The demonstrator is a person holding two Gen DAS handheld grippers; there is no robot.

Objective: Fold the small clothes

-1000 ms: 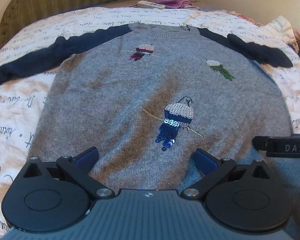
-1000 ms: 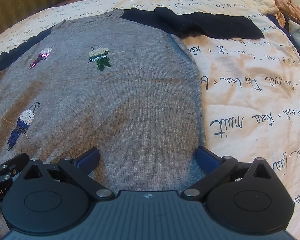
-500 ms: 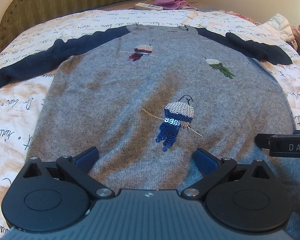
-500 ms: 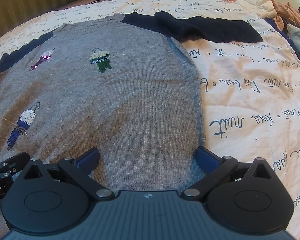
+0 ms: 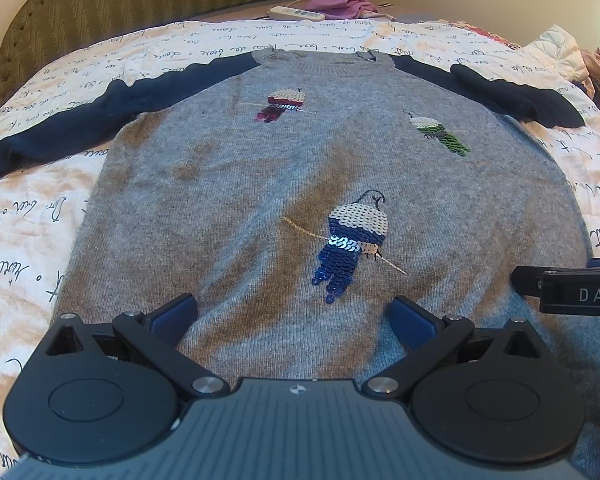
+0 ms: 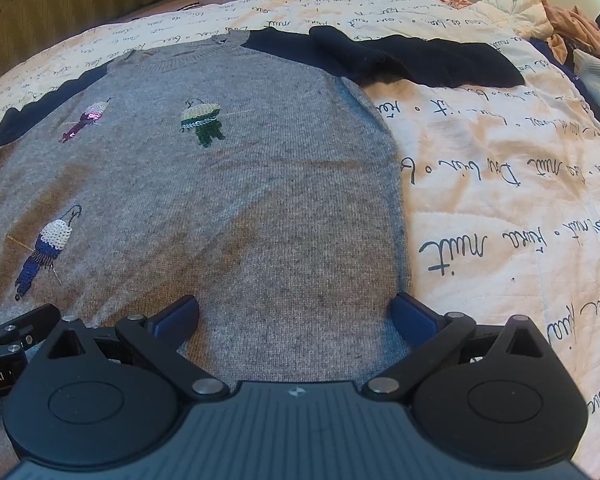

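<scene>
a grey sweater [image 5: 228,184] with dark blue sleeves lies flat, face up, on the bed [image 6: 500,184]. its neck is at the far end. three shiny birds are on its front. the left tongs [image 5: 294,314] are spread wide over the near hem, holding nothing. the right tongs [image 6: 296,314] are spread wide too, over the near right corner.

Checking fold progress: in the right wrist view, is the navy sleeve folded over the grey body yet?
No, the navy sleeve lies out on the quilt, beside the sweater.
</scene>
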